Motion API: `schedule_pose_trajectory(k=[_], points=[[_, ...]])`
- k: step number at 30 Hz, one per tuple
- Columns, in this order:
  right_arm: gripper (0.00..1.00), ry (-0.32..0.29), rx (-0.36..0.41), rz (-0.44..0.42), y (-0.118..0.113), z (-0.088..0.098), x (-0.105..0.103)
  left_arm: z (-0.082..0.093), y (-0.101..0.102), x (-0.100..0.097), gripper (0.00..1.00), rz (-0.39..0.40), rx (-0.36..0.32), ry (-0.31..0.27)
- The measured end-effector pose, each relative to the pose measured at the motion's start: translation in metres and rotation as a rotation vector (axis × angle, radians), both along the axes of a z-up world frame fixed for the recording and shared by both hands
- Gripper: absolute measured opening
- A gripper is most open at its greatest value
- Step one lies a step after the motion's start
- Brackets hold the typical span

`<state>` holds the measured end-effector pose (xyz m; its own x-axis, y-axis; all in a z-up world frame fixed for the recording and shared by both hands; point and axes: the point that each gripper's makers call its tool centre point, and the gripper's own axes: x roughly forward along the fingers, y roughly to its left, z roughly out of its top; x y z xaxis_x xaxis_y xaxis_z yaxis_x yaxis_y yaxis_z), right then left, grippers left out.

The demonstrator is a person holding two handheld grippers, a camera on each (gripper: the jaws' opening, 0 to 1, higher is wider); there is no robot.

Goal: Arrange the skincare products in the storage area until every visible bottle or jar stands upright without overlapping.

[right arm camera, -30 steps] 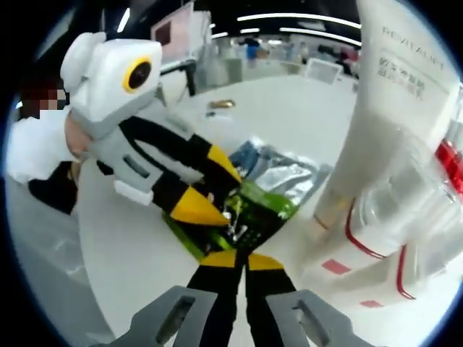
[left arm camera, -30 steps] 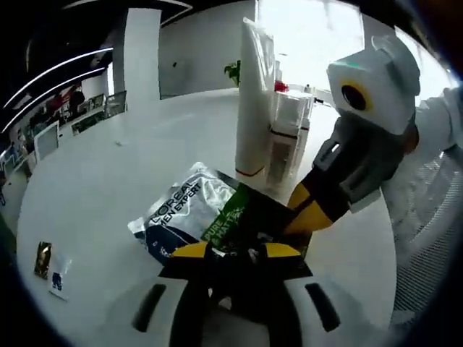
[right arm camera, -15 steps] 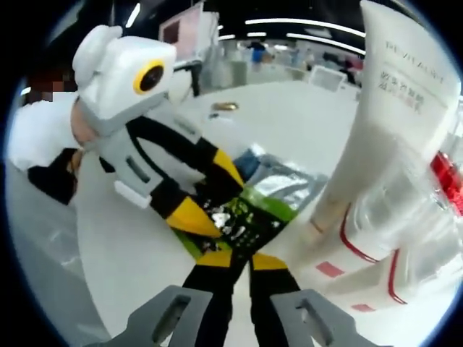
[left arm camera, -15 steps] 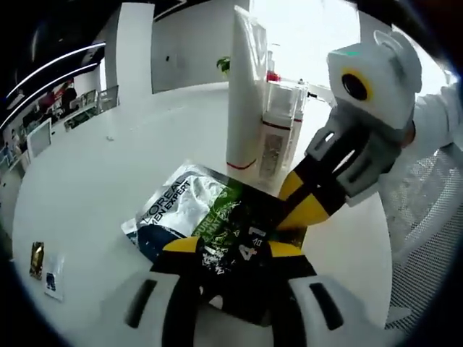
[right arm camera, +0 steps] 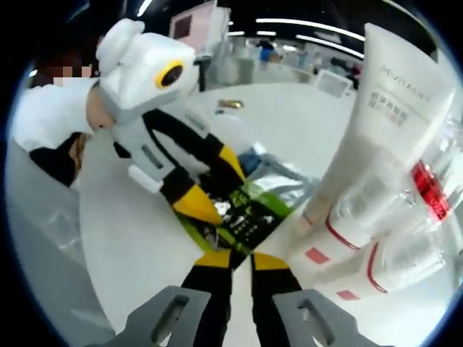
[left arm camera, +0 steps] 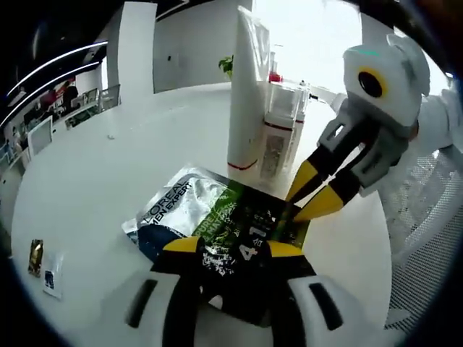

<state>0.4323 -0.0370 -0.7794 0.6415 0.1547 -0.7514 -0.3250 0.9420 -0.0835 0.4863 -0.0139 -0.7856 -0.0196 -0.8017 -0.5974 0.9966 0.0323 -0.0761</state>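
Since a second ago, in the left gripper view the green sachet (left arm camera: 249, 228) sits further in between the left gripper (left arm camera: 230, 249) jaws, and the right gripper (left arm camera: 305, 199) has drawn back toward the sachet's far corner, its tips now slightly parted there. Left jaws pinch the near edge of the sachet; the right ones touch or hold the far edge — I cannot tell which. Under the green one lies a silver sachet (left arm camera: 177, 210), partly overlapped, flat on the white bench (left arm camera: 101, 188). Behind them a tall white tube (left arm camera: 246, 94) stands upright on its cap, with clear red-trimmed bottles (left arm camera: 278, 137) just beside it, also upright. A small gold packet (left arm camera: 35, 257) and a small card (left arm camera: 53, 275) lie well apart near the bench edge.

In the right gripper view, the right gripper (right arm camera: 240, 256) meets the green sachet (right arm camera: 246, 217) at its near edge, jaws almost together, while the left gripper (right arm camera: 210, 191) clamps the opposite side. White tube (right arm camera: 376, 137) and bottles (right arm camera: 391, 217) stand at the right.

Judging by this, the standing part looks done — tube and bottles are up and not overlapping. What is left is the two stacked sachets. No box or tray shows; whether the bottles hold anything I cannot tell.
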Motion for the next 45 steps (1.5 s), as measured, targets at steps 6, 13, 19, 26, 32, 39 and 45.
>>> schedule_pose_trajectory(k=[6,13,19,26,32,39,45], points=[[0.00,-0.025,-0.003,0.018,0.001,0.012,-0.007,0.000,0.000,0.000,0.30,0.007,-0.002,0.002],[0.00,-0.036,-0.006,0.061,0.015,0.005,-0.007,0.000,-0.001,0.000,0.30,0.017,-0.011,0.012],[0.00,-0.035,-0.029,0.054,0.010,-0.004,-0.001,0.000,-0.001,-0.001,0.31,0.029,-0.022,0.019],[0.03,-0.049,-0.022,0.014,0.000,-0.007,0.009,0.000,-0.002,-0.002,0.33,0.041,-0.038,0.034],[0.05,-0.037,-0.022,0.031,0.005,-0.012,0.007,0.001,-0.002,0.000,0.31,0.060,-0.055,0.051],[0.05,-0.028,-0.002,0.037,0.003,-0.013,0.007,0.001,-0.002,-0.001,0.33,0.056,-0.076,0.058],[0.04,-0.026,0.005,0.036,0.004,-0.014,0.007,0.002,-0.002,-0.003,0.34,0.042,-0.085,0.062]])
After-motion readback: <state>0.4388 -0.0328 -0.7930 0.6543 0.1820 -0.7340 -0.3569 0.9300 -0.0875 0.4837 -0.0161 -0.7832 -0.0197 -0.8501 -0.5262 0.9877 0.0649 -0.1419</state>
